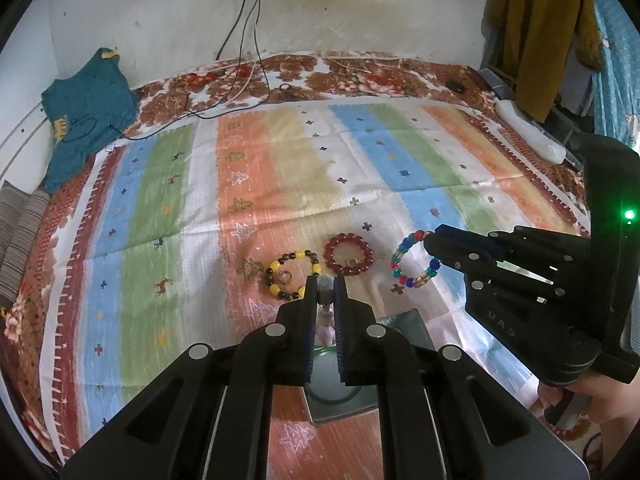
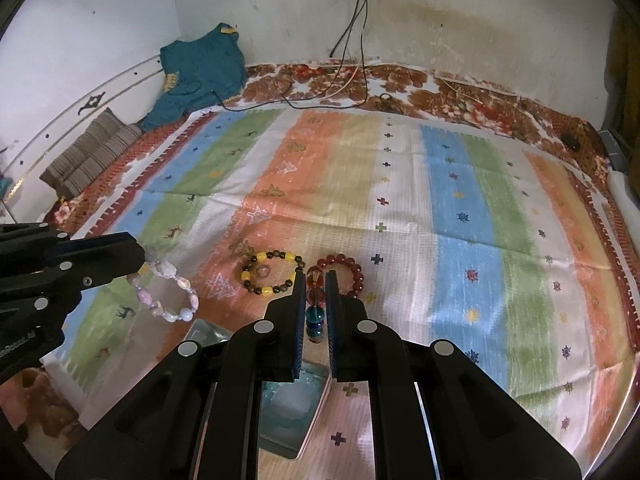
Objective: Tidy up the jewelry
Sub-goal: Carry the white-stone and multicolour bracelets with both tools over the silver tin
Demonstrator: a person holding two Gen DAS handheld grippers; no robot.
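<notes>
My left gripper is shut on a pale pink-and-white bead bracelet, which hangs from it above the striped cloth. My right gripper is shut on a multicoloured blue, red and yellow bead bracelet, also held up. A yellow-and-dark bead bracelet with a small ring inside it lies on the cloth. A dark red bead bracelet lies right of it. A shallow metal tray with a green bangle sits under my left gripper.
A striped cloth covers a floral bedspread. A teal garment and charger cables lie at the far left. A striped cushion sits at the left edge. A mustard garment hangs at the far right.
</notes>
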